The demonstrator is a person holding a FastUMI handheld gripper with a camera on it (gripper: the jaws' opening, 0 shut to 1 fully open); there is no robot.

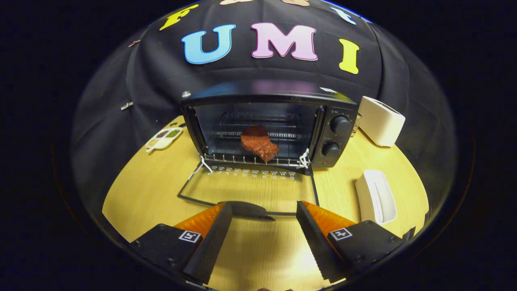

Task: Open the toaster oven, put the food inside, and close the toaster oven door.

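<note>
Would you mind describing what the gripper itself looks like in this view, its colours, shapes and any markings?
The gripper has two wedge-shaped fingers that taper forward. Their inner faces are black with a fine ribbed texture, and their outer sides are translucent orange. Each finger sits on a black block fixed with small screws, and each block carries a square black-and-white marker tag. No cable is visible.

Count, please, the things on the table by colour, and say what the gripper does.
Black: 1, the toaster oven, door folded down.
Red-brown: 1, the food on the oven rack.
White: 3, a toaster, a small white box and a divided dish.
Total: 5.
The gripper is open; the door handle lies between its fingertips.
</note>
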